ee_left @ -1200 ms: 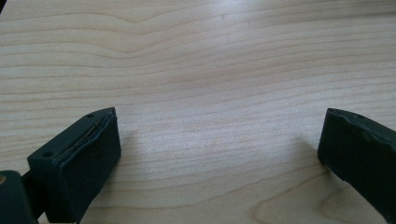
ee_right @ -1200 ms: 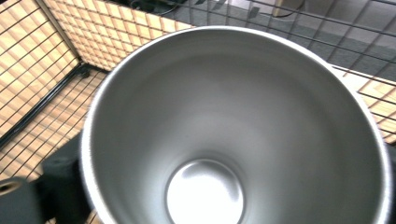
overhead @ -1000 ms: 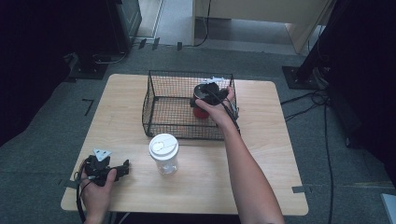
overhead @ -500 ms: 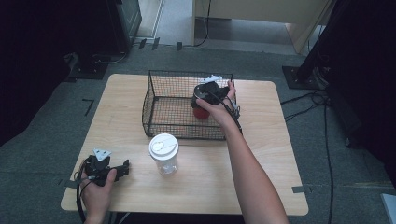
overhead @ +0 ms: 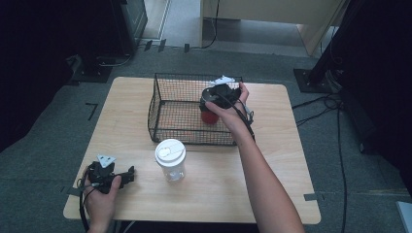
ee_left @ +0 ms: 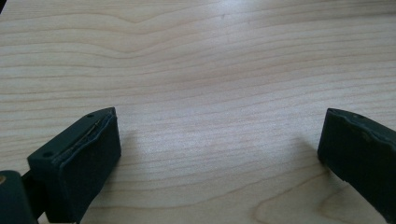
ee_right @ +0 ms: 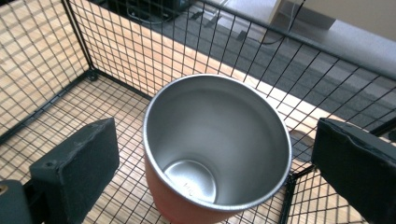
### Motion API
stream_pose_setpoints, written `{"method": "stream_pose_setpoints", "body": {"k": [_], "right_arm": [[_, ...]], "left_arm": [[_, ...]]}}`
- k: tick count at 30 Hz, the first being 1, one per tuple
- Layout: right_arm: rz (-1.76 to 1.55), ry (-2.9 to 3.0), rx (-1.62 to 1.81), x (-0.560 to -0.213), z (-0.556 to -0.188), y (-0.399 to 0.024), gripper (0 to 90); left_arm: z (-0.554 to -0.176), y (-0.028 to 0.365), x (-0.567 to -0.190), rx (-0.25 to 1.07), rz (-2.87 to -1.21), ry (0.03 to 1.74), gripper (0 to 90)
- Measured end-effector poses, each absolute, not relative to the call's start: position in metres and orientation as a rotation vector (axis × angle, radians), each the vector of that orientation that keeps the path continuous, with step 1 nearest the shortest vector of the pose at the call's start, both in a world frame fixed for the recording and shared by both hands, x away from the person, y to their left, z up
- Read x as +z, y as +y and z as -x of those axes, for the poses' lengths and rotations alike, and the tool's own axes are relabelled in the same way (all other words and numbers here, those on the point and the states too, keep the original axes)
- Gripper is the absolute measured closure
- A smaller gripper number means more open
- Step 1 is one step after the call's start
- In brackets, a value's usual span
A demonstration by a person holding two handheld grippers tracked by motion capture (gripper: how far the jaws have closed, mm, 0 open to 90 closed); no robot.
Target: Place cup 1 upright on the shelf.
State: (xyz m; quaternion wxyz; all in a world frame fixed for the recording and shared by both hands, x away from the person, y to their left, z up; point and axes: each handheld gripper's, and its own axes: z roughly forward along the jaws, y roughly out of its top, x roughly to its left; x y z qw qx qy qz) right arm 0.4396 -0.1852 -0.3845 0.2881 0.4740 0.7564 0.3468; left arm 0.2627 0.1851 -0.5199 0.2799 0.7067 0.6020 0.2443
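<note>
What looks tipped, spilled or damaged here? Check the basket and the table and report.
Nothing stands out. The red cup stands upright and empty inside the wire basket, between the open jaws of the right gripper. The lidded clear cup stands upright on the table, with no spill visible.

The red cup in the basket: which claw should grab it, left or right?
Right. The right claw hangs open around the red cup inside the wire basket. The left claw rests open on the table's near corner, far away.
</note>
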Motion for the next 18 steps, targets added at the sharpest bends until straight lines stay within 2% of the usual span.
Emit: {"method": "stream_pose_setpoints", "body": {"k": [9,18], "right_arm": [[-1.252,1.995,0.986,-0.373,-0.415,-0.196,1.1],[-1.241,1.989,1.026,-0.376,-0.388,-0.213,0.2]], "left_arm": [[-0.263,0.185,-0.52,0.655,-1.896,1.615,0.0],[-0.263,0.185,-0.52,0.655,-1.897,1.615,0.0]]}}
